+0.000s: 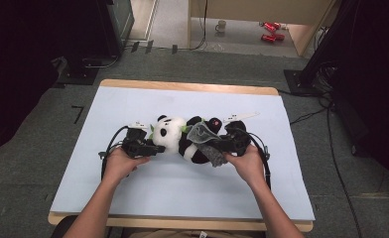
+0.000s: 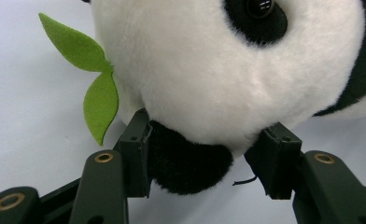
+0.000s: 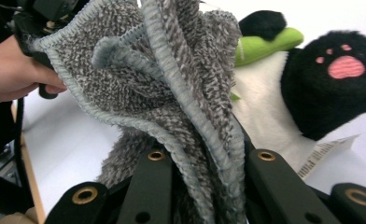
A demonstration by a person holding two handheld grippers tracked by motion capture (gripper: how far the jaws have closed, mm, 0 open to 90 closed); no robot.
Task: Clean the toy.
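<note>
A: How is the right gripper?
B: Its jaws are clamped on the grey cloth, which hangs over the panda toy's belly.

A: And the left gripper?
B: It is at nine o'clock of the panda, with jaws closed on the head, pressing on both sides. The panda lies in the middle of the light blue table.
</note>
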